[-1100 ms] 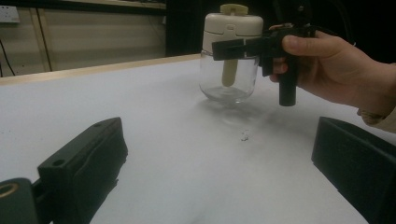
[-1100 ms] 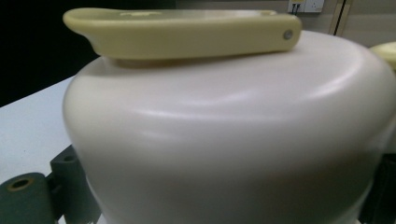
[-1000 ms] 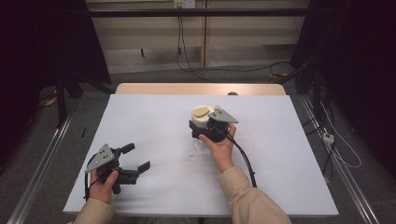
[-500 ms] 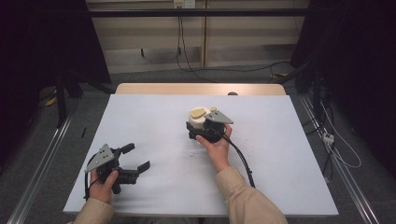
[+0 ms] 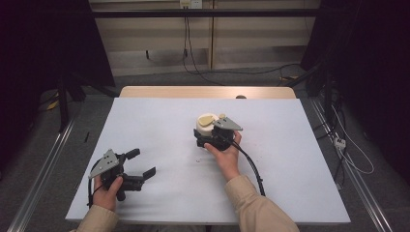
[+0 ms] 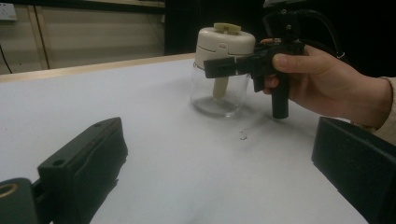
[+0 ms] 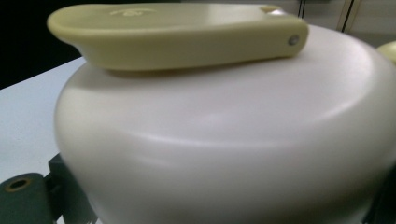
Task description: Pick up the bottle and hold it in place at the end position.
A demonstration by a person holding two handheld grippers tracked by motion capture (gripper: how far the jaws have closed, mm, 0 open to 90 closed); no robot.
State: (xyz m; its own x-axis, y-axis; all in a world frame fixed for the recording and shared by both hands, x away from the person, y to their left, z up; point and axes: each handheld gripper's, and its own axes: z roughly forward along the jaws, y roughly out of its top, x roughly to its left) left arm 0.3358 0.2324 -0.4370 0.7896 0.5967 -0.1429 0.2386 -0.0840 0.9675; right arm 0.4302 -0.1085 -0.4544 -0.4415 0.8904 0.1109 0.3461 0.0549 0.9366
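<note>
Jar [image 5: 207, 126] with a clear glass body and a cream lid stands upright near the middle of my white table [image 5: 159, 121]. A yellowish flat handle [image 7: 177, 32] lies folded across the top of the lid. My right claw [image 5: 209, 136] sits around the lid, one jaw on each side and close against it; I judge it is gripping the jar, though the contact itself is hard to see. In the left gripper view the glass looks nearly empty and the jar rests on the table. My left claw [image 5: 140, 164] waits well apart at the near left, jaws spread wide, holding nothing. The grasp looks made; lifting, moving or opening the jar is not yet done.
</note>
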